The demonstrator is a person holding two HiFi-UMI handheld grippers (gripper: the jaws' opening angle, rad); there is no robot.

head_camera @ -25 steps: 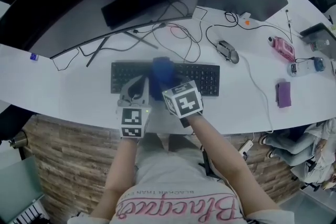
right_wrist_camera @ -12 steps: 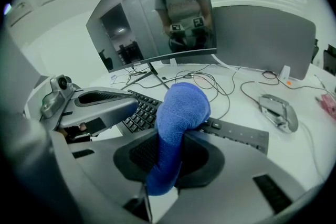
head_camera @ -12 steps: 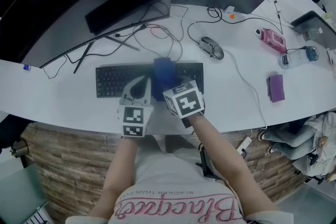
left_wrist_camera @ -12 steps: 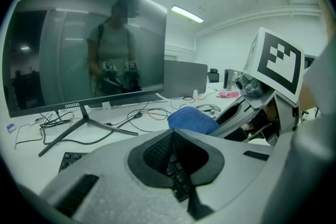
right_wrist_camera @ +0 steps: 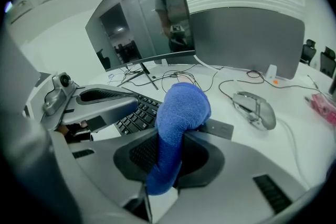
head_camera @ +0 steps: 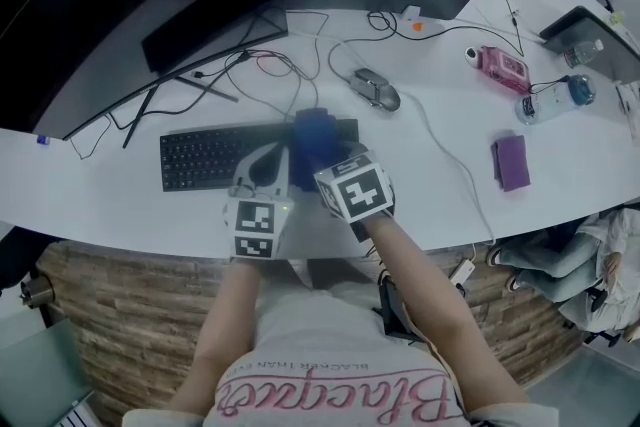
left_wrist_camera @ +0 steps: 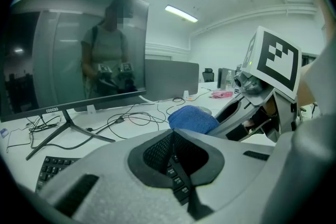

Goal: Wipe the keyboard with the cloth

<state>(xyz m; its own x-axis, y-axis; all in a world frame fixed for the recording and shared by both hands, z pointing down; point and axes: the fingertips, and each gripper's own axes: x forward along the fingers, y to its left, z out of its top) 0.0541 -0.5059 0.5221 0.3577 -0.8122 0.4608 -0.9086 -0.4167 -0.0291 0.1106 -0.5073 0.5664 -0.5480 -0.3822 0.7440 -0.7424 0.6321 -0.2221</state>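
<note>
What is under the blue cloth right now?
The right part of the black keyboard lies under the blue cloth, held in the right gripper's jaws. The keys beneath it are hidden.

Our left tongs (left_wrist_camera: pixel 172 132) are closed tip to tip with nothing gripped, and keyboard (left_wrist_camera: pixel 52 168) keys show through the gap behind the tips. Just beyond lies the blue cloth (left_wrist_camera: pixel 193 119), with the right tongs (left_wrist_camera: pixel 223 120) against it. A monitor (left_wrist_camera: pixel 73 55) and cables (left_wrist_camera: pixel 126 118) sit on the counter (left_wrist_camera: pixel 210 98).
</note>
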